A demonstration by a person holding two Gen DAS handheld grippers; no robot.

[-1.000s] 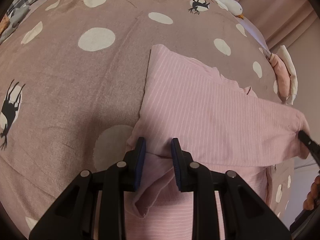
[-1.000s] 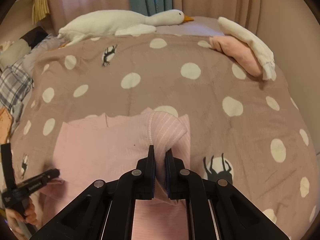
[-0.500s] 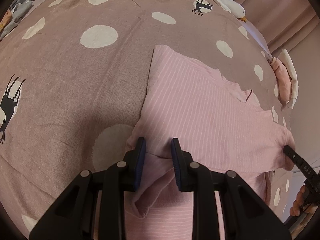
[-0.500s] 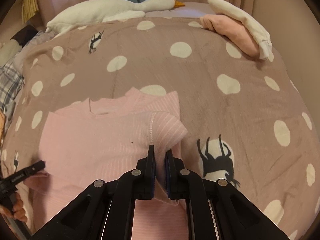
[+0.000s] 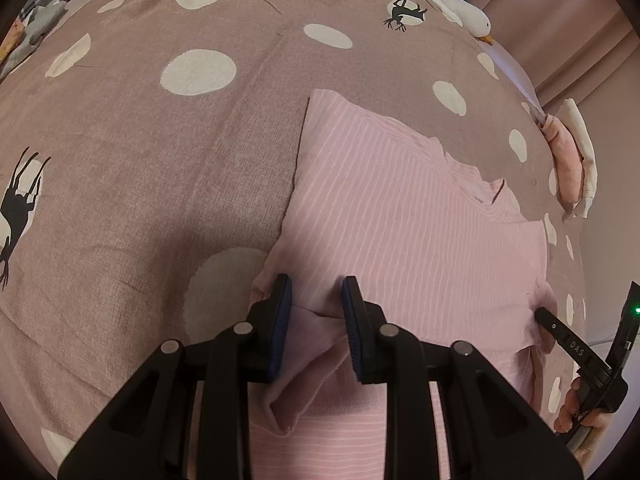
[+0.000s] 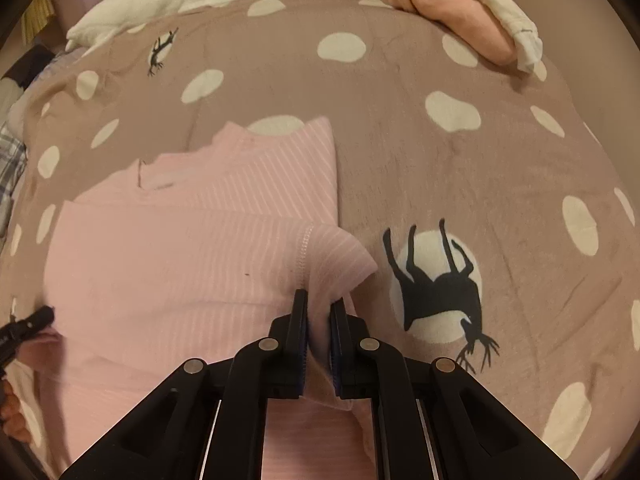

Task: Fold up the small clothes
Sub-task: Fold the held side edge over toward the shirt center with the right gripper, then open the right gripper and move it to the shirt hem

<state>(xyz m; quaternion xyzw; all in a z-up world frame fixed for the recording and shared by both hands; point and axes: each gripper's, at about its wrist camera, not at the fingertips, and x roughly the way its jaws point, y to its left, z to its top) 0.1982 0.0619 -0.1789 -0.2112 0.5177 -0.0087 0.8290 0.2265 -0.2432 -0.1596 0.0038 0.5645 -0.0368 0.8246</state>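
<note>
On the bed, over a brown bedspread (image 5: pixel 132 184) with white dots, lies a pink striped top (image 5: pixel 400 216), part folded, its neckline toward the far side. The left tongs (image 5: pixel 316 300) stand a little apart with a bunched fold of the top's near edge between the pads; whether they press it I cannot tell for sure, though the cloth looks pinched there. The right tongs (image 6: pixel 319 308) are clamped together on the short sleeve beside its seam, the sleeve turned over onto the body of the top. This cloth looks thin, light and limp: it should sag and wrinkle wherever it is not held, and could slip from a shallow pinch. Hems, seams and doubled edges look like the best places to hold, one at each side.
</note>
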